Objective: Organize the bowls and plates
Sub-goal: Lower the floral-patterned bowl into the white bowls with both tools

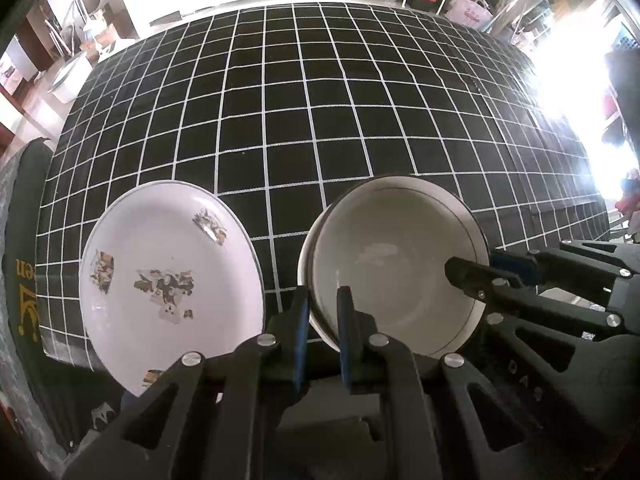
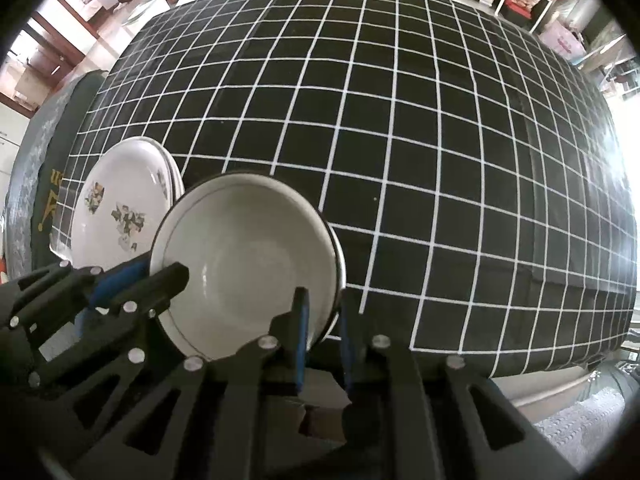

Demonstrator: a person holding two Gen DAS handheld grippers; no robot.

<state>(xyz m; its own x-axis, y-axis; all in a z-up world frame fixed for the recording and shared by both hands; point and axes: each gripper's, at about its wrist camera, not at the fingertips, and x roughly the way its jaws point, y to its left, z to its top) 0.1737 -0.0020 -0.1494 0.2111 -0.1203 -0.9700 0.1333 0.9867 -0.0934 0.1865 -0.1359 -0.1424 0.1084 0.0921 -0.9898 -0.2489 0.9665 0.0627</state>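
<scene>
A white bowl (image 1: pixel 392 264) with a thin dark rim line sits near the table's front edge; it also shows in the right wrist view (image 2: pixel 248 264). My left gripper (image 1: pixel 323 304) is shut on the bowl's left rim, one finger inside and one outside. My right gripper (image 2: pixel 323 308) is shut on the bowl's right rim in the same way. A white plate (image 1: pixel 168 264) with floral decals lies just left of the bowl; in the right wrist view the plate (image 2: pixel 120 208) seems to rest on another plate.
The table wears a black cloth with a white grid (image 1: pixel 304 112), which stretches far behind the dishes. A dark green cloth with gold print (image 1: pixel 24 288) hangs at the table's left edge. Room clutter stands beyond the far edge.
</scene>
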